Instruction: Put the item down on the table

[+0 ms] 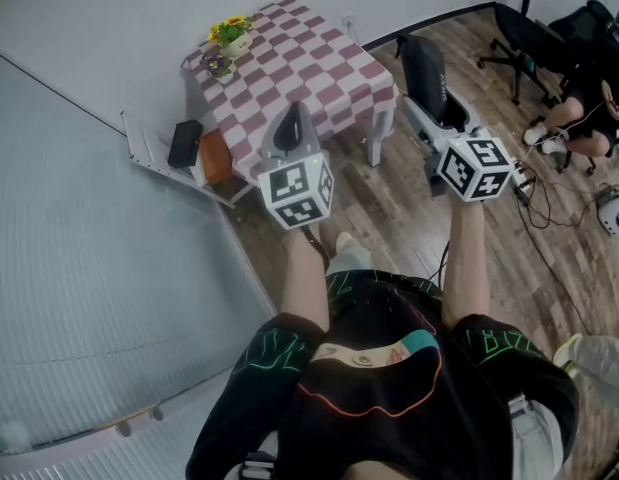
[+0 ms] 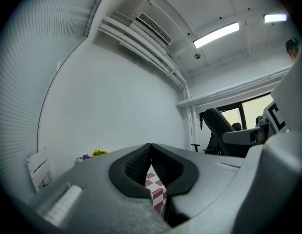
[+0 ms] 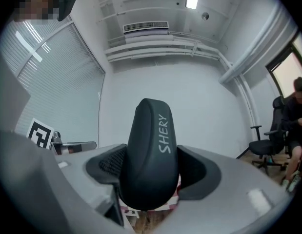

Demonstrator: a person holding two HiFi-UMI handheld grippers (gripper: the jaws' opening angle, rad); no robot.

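Observation:
A dark oblong case (image 1: 425, 68) marked "SHERY" stands upright in my right gripper (image 1: 434, 108), held above the wooden floor just right of the table. In the right gripper view the case (image 3: 151, 145) fills the gap, and the right gripper (image 3: 150, 174) is shut on its lower part. A small table (image 1: 299, 63) with a red-and-white checked cloth lies ahead to the left. My left gripper (image 1: 292, 118) hovers over the table's near edge. In its own view the left gripper (image 2: 151, 152) is shut with nothing in it, and checked cloth shows through a thin slit.
A yellow flower pot (image 1: 232, 36) and a small dark item (image 1: 218, 65) sit on the table's far left corner. A white rack (image 1: 149, 153) with a black box (image 1: 185, 143) leans left of the table. Office chairs (image 1: 524, 33), a seated person (image 1: 589, 98) and floor cables (image 1: 549, 208) are at the right.

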